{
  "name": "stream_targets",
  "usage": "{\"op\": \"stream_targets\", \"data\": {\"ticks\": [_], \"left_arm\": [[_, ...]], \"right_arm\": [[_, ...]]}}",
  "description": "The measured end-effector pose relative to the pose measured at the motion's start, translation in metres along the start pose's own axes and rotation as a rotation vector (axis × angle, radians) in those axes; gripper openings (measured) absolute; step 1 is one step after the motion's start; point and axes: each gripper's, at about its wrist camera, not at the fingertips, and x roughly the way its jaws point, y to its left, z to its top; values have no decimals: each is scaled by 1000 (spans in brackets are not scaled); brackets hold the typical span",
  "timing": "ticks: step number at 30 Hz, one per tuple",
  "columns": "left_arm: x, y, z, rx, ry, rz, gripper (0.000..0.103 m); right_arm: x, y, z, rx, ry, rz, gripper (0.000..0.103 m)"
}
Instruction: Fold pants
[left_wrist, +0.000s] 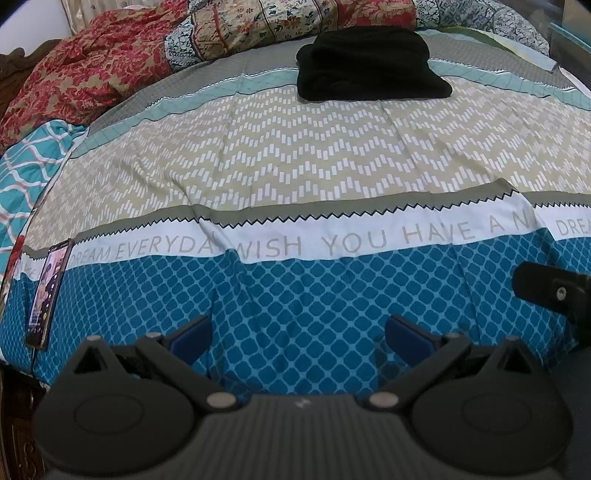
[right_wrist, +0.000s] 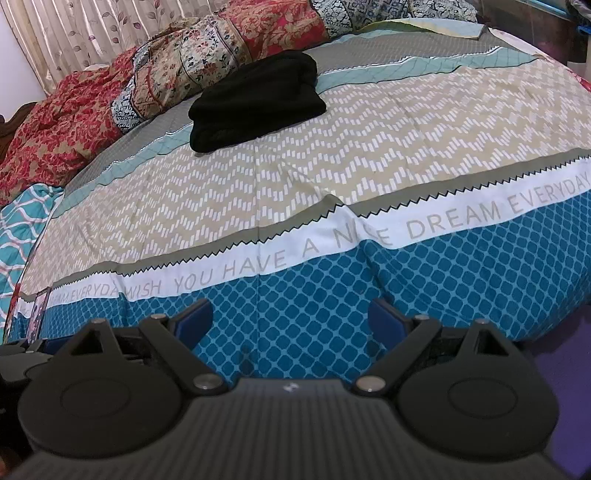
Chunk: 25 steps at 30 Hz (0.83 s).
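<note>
The black pants (left_wrist: 371, 64) lie folded in a compact bundle on the far part of the bed; they also show in the right wrist view (right_wrist: 255, 99). My left gripper (left_wrist: 297, 334) is open and empty, low over the bed's near edge, far from the pants. My right gripper (right_wrist: 290, 319) is open and empty too, at the near edge, to the right of the left one. Part of the right gripper shows at the right edge of the left wrist view (left_wrist: 554, 295).
The patterned bedsheet (left_wrist: 295, 166) covers the bed. Crumpled red and floral blankets (left_wrist: 92, 66) pile along the far left. A phone (left_wrist: 48, 291) lies at the bed's left near edge. A curtain (right_wrist: 74, 33) hangs behind the bed.
</note>
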Motion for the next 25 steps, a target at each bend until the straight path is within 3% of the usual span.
{"op": "stream_targets", "data": {"ticks": [25], "left_arm": [[-1, 1, 0, 12, -10, -17, 103]], "right_arm": [[-1, -4, 1, -2, -2, 5, 93]]}}
